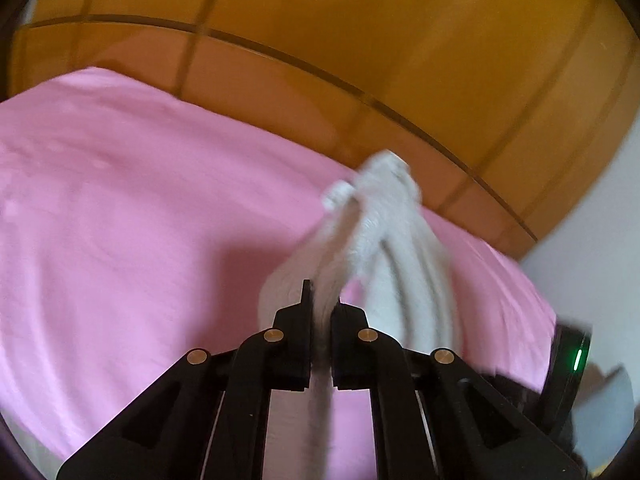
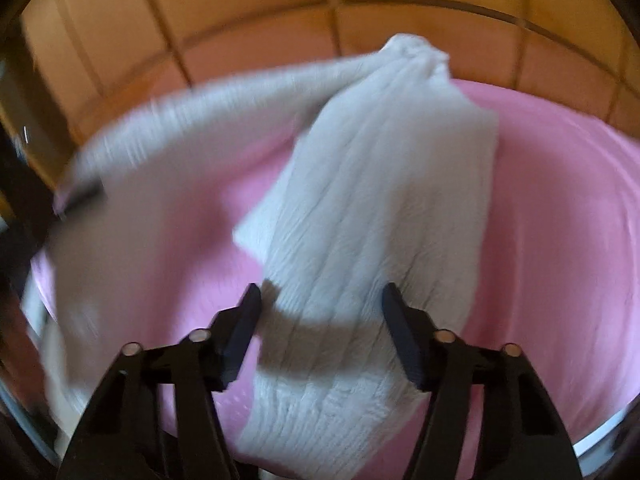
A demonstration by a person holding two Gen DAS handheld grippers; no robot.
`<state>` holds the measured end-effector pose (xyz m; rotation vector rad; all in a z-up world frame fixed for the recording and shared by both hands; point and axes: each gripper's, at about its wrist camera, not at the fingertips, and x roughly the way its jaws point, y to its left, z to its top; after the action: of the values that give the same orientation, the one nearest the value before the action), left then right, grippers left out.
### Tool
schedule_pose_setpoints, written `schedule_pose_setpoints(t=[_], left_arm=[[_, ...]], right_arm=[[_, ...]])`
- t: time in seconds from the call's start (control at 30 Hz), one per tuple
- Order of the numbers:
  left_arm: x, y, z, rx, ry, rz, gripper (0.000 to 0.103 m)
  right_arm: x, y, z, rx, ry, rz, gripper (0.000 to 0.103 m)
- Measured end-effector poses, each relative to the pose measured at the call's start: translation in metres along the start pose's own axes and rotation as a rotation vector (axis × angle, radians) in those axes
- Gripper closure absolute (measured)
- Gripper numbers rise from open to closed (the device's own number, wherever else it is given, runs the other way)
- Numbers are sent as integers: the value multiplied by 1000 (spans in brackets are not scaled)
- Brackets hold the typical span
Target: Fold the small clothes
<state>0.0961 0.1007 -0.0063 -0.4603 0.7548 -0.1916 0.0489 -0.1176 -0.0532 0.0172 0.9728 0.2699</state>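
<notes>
1. Pink sheet (image 2: 560,208) covers the bed on which the work is done; behind it stands a panelled wooden headboard (image 1: 360,40) in amber tones, with a pale wall at the far right of the left-wrist view.
2. Garment (image 2: 380,200): a small white ribbed knit, raised off the sheet and drawn into two bands that meet at a bunched far end near the headboard. One band runs toward the right claw, the other sweeps off left, motion-blurred.
3. Key relation: the garment's long axis runs away from each claw toward that far end, so both claws sit at the near ends. Both are at the cloth, but only the left has a hold on it.
4. Left claw (image 1: 322,312): jaws brought nearly together, pinching a thin fold of the garment (image 1: 384,232); cloth rises from the pads up to the bunch.
5. Right claw (image 2: 320,320): jaws part-way apart with the ribbed band lying between them. The band looks to brush the right finger, but a gap of pink shows beside the left finger, so no firm grip is read here.
6. Judgement: a two-handed lift to spread or lay out the garment is in hand; the right claw likely needs to close on its band first.
7. Surface: soft, stretchy knit, liable to sag and slip from a loose pinch.
8. Dark rounded device with a green light (image 1: 576,356) shows at the right edge of the left-wrist view; its identity cannot be told.
</notes>
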Motion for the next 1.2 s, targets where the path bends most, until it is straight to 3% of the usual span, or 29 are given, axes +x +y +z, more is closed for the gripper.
schedule_pose_setpoints(t=[0.03, 0.07, 0.2, 0.27, 0.4, 0.53, 0.57, 0.63, 0.67, 0.7, 0.77, 0.8, 0.87, 0.9, 0.97, 1.03, 1.13, 1.2], left_arm=[[-2, 6, 6, -7, -10, 16, 98], [-4, 14, 15, -13, -20, 41, 98], [-4, 32, 50, -19, -48, 115, 98], [0, 37, 72, -17, -66, 163, 98], [8, 46, 111, -15, -118, 255, 98], [28, 44, 149, -4, -160, 395, 94], [27, 42, 154, 3, -169, 420, 86], [23, 40, 154, -17, -183, 441, 29], [18, 40, 149, -36, -214, 436, 26], [15, 40, 142, -37, -220, 431, 26], [16, 43, 130, -21, -186, 425, 27], [16, 45, 120, -23, -168, 423, 28], [20, 51, 104, -45, -133, 400, 28], [22, 55, 96, -57, -119, 387, 28], [23, 62, 76, -83, -89, 359, 28], [21, 63, 55, -95, -58, 321, 28], [18, 59, 25, -102, -10, 268, 28], [17, 56, 12, -105, 10, 247, 28]], right_arm=[[1, 2, -2, -18, 5, -1, 72], [-4, -2, -5, -25, -1, -2, 89], [-37, -34, -5, -36, -88, -64, 94], [-64, -65, 0, -68, -170, -212, 94], [-89, -145, 34, -17, -240, -454, 94], [-97, -254, 87, 132, -265, -707, 94], [-97, -274, 96, 163, -271, -767, 94], [-98, -312, 112, 231, -287, -864, 80], [-98, -328, 118, 261, -299, -879, 50], [-100, -336, 120, 295, -318, -875, 38], [-98, -331, 121, 322, -342, -782, 38], [-92, -324, 119, 324, -327, -689, 39], [-76, -301, 100, 363, -272, -379, 45], [-62, -281, 85, 391, -222, -159, 51], [-38, -247, 68, 398, -143, 91, 62], [-11, -207, 45, 428, -52, 351, 65], [24, -168, 23, 489, 55, 528, 66], [43, -152, 18, 535, 80, 580, 69]])
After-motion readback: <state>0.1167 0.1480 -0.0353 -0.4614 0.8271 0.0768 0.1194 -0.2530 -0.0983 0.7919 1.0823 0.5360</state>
